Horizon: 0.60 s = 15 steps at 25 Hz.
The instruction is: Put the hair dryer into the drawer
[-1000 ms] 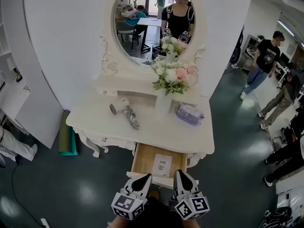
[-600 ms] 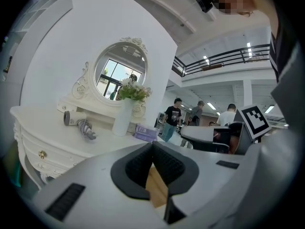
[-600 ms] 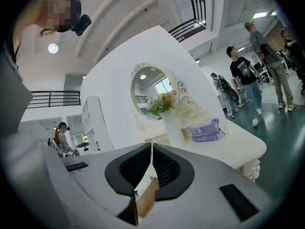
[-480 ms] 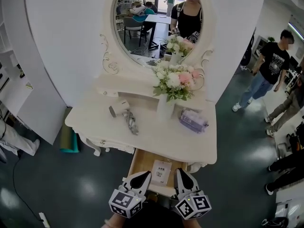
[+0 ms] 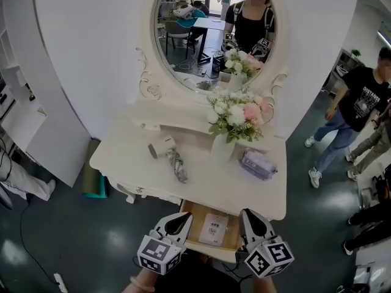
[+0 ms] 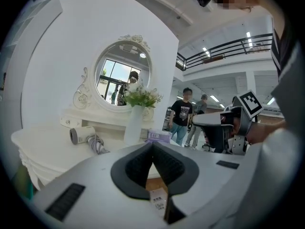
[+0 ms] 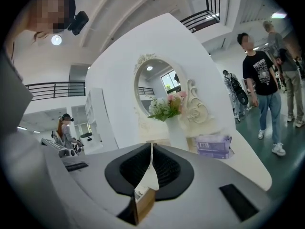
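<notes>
We are in a big open hall, more a lab or studio than a home. A dressing table (image 5: pixel 122 154) with a mirror (image 5: pixel 195 41) stands against a freestanding white partition (image 5: pixel 85 47) on a dark glossy floor (image 5: pixel 67 237). Bystanders (image 5: pixel 359 105) stand around, with a railed mezzanine (image 6: pixel 224 46) and strip lights (image 6: pixel 248 34) overhead.

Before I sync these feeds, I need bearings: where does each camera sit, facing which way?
Head view: on head, down at hair dryer, open drawer; left tongs, right tongs show.
Left gripper view: on left tongs, facing hair dryer; shut jaws show.
Right gripper view: on right tongs, facing tissue pack; shut jaws show.
All share the vase.
</notes>
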{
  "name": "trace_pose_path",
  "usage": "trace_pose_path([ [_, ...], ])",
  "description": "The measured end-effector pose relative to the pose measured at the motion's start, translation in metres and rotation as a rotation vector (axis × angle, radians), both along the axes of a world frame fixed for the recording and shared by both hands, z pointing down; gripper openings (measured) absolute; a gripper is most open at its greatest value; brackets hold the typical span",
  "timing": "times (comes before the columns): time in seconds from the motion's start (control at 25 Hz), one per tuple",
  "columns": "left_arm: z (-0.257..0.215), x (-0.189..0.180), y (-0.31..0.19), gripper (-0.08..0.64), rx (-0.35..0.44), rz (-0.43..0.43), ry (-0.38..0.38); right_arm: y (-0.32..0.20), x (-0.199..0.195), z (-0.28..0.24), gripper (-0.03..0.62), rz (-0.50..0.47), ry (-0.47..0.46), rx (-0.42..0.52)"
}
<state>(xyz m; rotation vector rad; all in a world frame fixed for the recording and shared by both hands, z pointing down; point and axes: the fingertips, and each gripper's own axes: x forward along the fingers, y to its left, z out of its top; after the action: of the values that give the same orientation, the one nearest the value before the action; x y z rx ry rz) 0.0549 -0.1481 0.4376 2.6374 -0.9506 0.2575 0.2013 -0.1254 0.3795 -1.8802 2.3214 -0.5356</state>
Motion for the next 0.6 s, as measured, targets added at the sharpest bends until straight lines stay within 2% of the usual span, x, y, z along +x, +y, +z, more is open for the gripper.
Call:
trace_pose_path([
  [0.4, -0.011, 0.000, -0.059, 0.014, 0.047, 0.090, -0.085, -0.066, -0.025, -0.022, 0.040, -0.116, 0.100, 0.011],
  [0.6, -0.004, -0.001, -0.084, 0.014, 0.058, 0.129, -0.150, -0.100, -0.043, -0.019, 0.041, -0.176, 0.104, 0.010],
])
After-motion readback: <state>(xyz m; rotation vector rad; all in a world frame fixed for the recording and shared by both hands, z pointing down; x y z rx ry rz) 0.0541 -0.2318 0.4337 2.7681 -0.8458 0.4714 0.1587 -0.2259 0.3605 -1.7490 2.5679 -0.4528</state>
